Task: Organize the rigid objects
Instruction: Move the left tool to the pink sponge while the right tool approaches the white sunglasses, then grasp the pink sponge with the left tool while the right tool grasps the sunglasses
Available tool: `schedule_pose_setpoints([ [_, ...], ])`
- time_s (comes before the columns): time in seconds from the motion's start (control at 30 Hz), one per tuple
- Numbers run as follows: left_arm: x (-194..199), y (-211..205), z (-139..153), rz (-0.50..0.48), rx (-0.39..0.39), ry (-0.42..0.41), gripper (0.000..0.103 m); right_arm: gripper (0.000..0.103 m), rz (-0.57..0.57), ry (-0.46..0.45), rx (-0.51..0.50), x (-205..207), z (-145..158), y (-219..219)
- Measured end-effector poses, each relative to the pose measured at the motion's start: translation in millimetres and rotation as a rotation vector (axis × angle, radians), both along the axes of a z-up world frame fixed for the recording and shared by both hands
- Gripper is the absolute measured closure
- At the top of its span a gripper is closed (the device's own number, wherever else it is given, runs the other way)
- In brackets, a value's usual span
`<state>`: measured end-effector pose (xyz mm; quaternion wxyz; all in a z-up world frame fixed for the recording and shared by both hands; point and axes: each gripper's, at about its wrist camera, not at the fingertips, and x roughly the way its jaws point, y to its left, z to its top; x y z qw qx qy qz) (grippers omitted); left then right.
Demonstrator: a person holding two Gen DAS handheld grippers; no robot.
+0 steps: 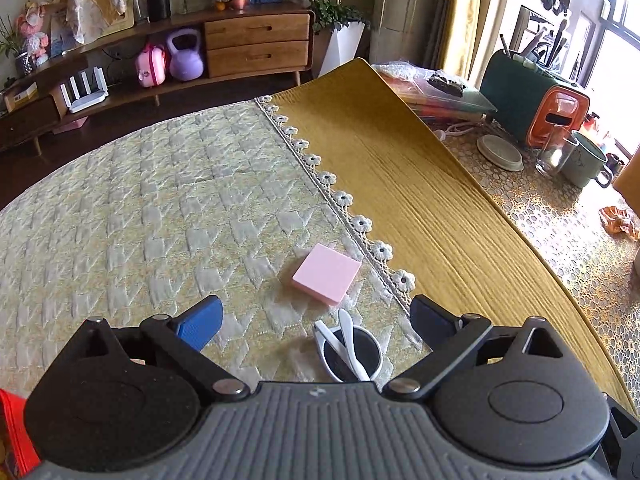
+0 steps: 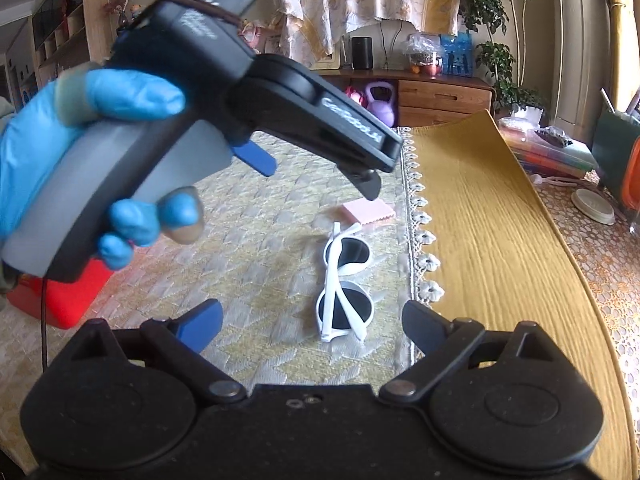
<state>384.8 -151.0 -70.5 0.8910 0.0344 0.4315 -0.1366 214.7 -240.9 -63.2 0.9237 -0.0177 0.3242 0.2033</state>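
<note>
L gripper (image 1: pixel 316 322) fingers wide apart, nothing between the pads; it hangs over the white sunglasses (image 1: pixel 350 350), not touching. R gripper (image 2: pixel 312 326) fingers also spread, empty, w/ the same sunglasses (image 2: pixel 344 284) lying folded on the desk just ahead. Pink pad (image 1: pixel 327 273) sits flat just beyond the glasses, near the lace trim of the mustard cloth (image 1: pixel 420 184). Blue-gloved hand (image 2: pixel 80 152) holds the L gripper. Red box (image 2: pixel 64 300) at left edge of the quilted cover (image 1: pixel 140 200).
</note>
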Motion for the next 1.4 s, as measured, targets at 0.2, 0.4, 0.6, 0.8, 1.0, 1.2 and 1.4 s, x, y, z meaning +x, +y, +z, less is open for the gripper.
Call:
schedule_pose_setpoints([
  [0.2,19,-17,-21,-0.017,0.069,-0.002,0.002,0.007,0.006,0.021,-0.002,16,-9,4],
  [0.4,36,-28,-38,-0.038,0.093,0.018,0.002,0.014,0.005,0.046,0.01,24,-16,6],
  [0.6,50,-30,-50,-0.045,0.095,0.048,0.003,0.019,-0.002,0.061,0.014,29,-21,5],
  [0.8,54,-28,-55,-0.036,0.082,0.039,0.004,0.027,-0.014,0.06,0.009,35,-26,5],
  [1.0,51,-31,-56,-0.058,0.07,0.005,0.018,0.04,-0.023,0.039,-0.011,37,-26,8],
  [1.2,45,-35,-53,-0.067,0.06,-0.024,0.05,0.057,-0.047,0.02,-0.021,37,-26,7],
  [1.4,42,-36,-51,-0.053,0.068,-0.029,0.06,0.062,-0.051,-0.001,-0.045,35,-27,9],
])
